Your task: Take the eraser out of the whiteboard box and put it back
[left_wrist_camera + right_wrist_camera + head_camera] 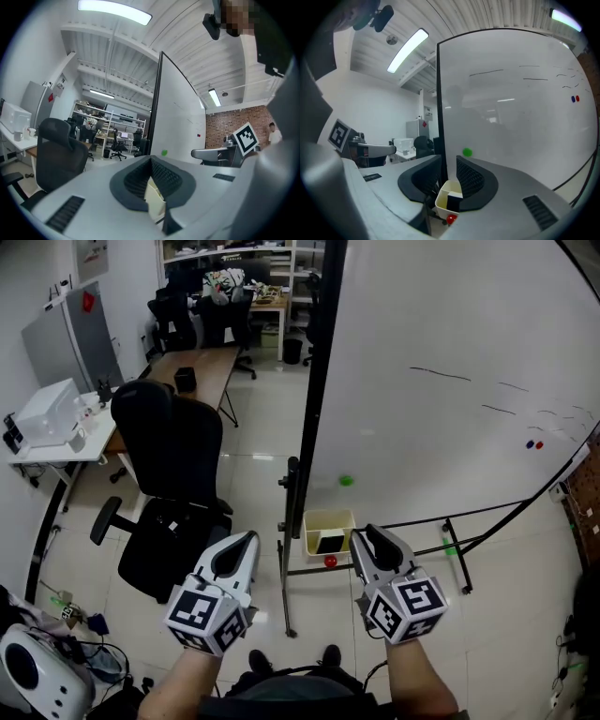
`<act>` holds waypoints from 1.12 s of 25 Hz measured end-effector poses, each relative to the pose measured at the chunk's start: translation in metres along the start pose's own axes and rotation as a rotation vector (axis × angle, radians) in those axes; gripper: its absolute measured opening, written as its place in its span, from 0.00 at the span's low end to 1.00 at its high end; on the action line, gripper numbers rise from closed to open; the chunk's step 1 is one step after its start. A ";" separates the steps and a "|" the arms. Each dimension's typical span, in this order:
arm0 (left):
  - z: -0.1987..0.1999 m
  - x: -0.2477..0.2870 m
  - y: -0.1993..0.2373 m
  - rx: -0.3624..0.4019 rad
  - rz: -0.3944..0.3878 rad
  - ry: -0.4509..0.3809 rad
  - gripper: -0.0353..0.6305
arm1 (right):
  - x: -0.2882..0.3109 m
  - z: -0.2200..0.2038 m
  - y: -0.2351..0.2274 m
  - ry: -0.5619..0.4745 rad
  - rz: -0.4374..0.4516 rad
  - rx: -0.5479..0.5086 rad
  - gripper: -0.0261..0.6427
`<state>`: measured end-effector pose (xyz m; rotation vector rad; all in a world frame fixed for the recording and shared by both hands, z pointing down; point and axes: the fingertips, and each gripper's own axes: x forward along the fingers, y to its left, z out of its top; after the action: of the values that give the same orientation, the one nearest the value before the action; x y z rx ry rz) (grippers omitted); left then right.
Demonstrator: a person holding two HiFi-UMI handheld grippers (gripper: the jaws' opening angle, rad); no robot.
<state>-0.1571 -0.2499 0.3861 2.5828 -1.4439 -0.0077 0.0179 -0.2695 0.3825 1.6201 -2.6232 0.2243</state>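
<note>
A cream whiteboard box [325, 519] hangs low on the whiteboard [441, 352] stand, and the black eraser [330, 542] stands inside it. A red ball [330, 562] sits just below the box. My right gripper [367, 532] is held beside the box's right edge, apart from it. In the right gripper view this gripper [449, 159] is open, with nothing between its pads; the box [446, 191] and eraser [453, 202] show beyond the gap. My left gripper [251, 536] hovers to the left of the box. Its tips [151, 158] meet, so it is shut and empty.
A black office chair [173, 474] stands close on the left, with a wooden desk [202, 367] behind it. The black stand post [292, 521] and its floor legs [464, 545] run past the box. A green magnet [346, 480] sticks to the board above the box.
</note>
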 end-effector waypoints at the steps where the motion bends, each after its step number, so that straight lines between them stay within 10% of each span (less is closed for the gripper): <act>1: -0.005 0.005 0.004 -0.007 0.006 0.009 0.10 | 0.007 -0.006 -0.001 0.008 -0.014 -0.007 0.24; 28: -0.151 0.085 0.046 -0.084 0.180 0.266 0.10 | 0.089 -0.156 -0.024 0.309 -0.129 -0.009 0.47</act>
<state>-0.1369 -0.3213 0.5492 2.2762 -1.5316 0.2816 -0.0056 -0.3355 0.5494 1.5971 -2.2808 0.4187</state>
